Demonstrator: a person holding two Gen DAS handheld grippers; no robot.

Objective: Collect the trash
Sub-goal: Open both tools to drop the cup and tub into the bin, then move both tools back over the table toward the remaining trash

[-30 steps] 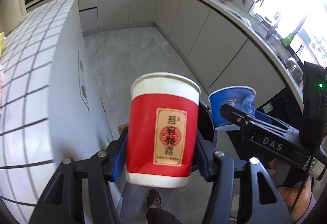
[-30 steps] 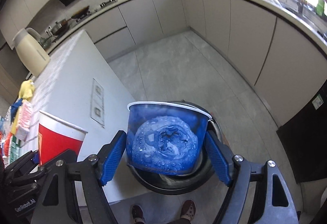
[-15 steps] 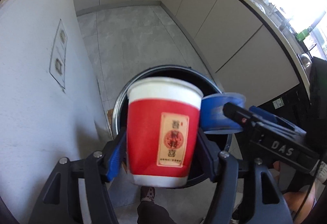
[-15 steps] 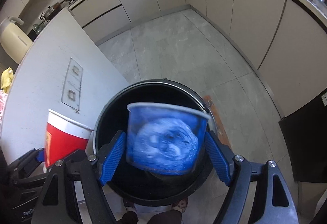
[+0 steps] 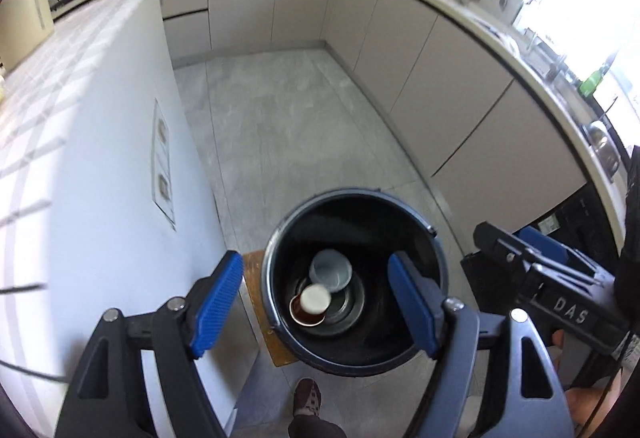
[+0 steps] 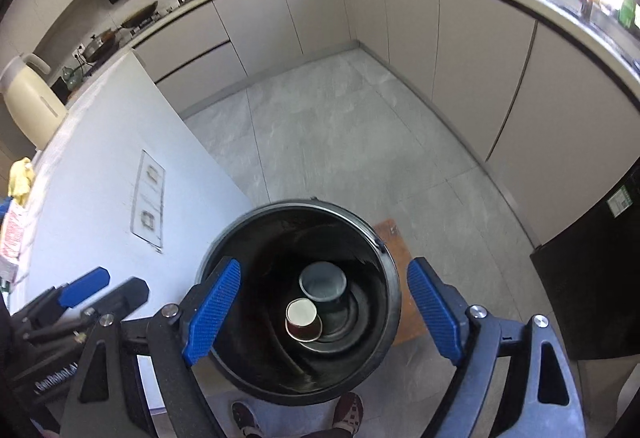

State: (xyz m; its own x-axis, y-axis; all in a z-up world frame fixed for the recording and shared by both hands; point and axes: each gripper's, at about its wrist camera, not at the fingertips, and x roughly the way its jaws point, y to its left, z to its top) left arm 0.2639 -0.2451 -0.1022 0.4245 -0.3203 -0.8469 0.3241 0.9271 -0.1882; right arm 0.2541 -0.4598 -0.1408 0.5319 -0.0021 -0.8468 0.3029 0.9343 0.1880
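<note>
Left claw point(image 5: 314, 308) gapes wide and holds nothing; blue pads point(image 5: 216, 302) straddle the bin point(image 5: 434, 250) from above, so the bin mouth sits directly below and slightly ahead of the fingertips. Down on the bin floor lie two cups, touching: the red cup point(image 5: 308, 308) on its side, its white end facing up toward the camera, long axis tipped roughly along the view line, and the blue cup point(image 5: 331, 272) just behind it, mouth up. Left of the bin stands the white island point(image 5: 100, 166), its side wall near the bin rim; a brown board point(image 5: 256, 278) lies on the floor between them and under the bin edge. Right claw point(image 6: 322, 310) is likewise spread fully and empty, poised over the same bin point(image 6: 384, 254), with the red cup point(image 6: 303, 324) and blue cup point(image 6: 323, 282) straight below between its pads. Both claws hang side by side over the opening, the left one's body showing at the left edge of the right view, so neither is clearly nearer the cups. Judging by this, these two pieces of trash are already binned; any further trash would lie back on the island top to the left, closer to the left claw, though none can be made out clearly here beyond coloured items point(image 6: 18, 198) at the far left edge. A shoe point(image 5: 307, 396) shows below the bin.
</note>
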